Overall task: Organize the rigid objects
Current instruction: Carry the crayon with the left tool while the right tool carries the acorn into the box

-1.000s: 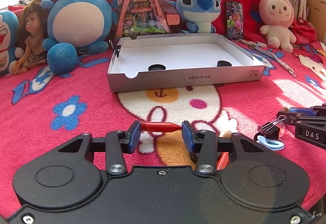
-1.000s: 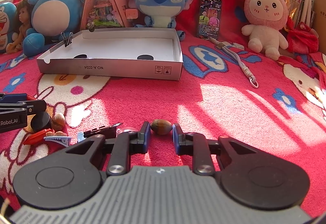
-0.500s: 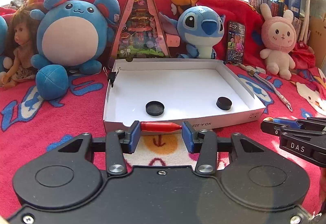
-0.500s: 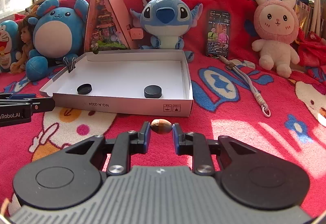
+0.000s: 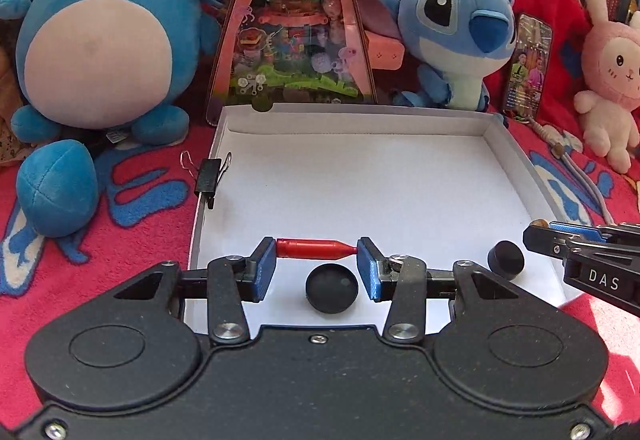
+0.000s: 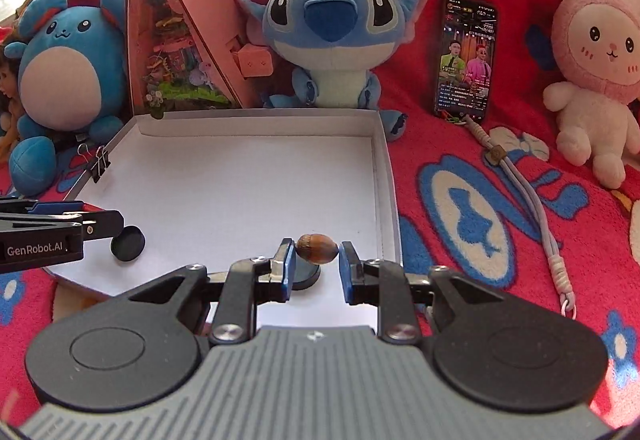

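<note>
Red bullet-shaped piece (image 5: pixel 316 248) is clamped end to end in left gripper (image 5: pixel 317 264), long axis crosswise, over white box tray (image 5: pixel 360 176) near-left. Acorn (image 6: pixel 316 248) is pinched by right gripper (image 6: pixel 317 269) above tray's near-right corner.

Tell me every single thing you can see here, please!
white box: one, white, open on the blanket
black discs: two, black, inside the box
binder clip: one, black, clipped on the box's left wall
red pointed piece: one, red, between the left gripper's pads
acorn: one, brown, between the right gripper's pads
plush toys: blue round, blue big-eared, pink bunny, behind the box
triangular toy box: one, pink
phone: one, screen lit
blanket: red
left gripper: shut on the piece
right gripper: shut on the acorn
</note>
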Action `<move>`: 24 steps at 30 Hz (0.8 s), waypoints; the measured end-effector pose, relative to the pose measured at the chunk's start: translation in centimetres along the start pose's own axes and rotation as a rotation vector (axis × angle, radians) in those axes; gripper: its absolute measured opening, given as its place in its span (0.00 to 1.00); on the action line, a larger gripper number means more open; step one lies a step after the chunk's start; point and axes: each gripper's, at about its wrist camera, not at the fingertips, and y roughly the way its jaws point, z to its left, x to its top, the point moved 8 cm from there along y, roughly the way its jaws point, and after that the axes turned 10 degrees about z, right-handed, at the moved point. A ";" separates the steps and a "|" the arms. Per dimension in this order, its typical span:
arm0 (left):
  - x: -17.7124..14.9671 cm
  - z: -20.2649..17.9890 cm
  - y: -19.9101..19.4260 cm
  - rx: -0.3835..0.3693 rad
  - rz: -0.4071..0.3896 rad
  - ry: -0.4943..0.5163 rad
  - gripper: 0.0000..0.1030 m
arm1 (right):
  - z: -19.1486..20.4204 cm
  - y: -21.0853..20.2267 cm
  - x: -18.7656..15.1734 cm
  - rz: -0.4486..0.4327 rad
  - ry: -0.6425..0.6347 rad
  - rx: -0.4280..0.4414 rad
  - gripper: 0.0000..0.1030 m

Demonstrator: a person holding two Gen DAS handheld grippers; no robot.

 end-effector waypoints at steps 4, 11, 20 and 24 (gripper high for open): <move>0.6 0.2 2.2 -0.009 0.060 -0.068 0.41 | -0.3 2.2 1.2 0.065 0.047 0.009 0.28; 1.4 0.4 3.2 -0.004 0.063 -0.097 0.41 | 0.2 4.0 1.8 0.097 0.047 0.000 0.28; 1.3 -0.1 3.2 0.042 0.043 -0.033 0.41 | 0.7 4.4 1.4 0.102 0.045 0.015 0.27; 1.1 -0.3 3.2 0.063 0.033 -0.013 0.41 | 0.9 4.4 1.4 0.101 0.035 0.012 0.27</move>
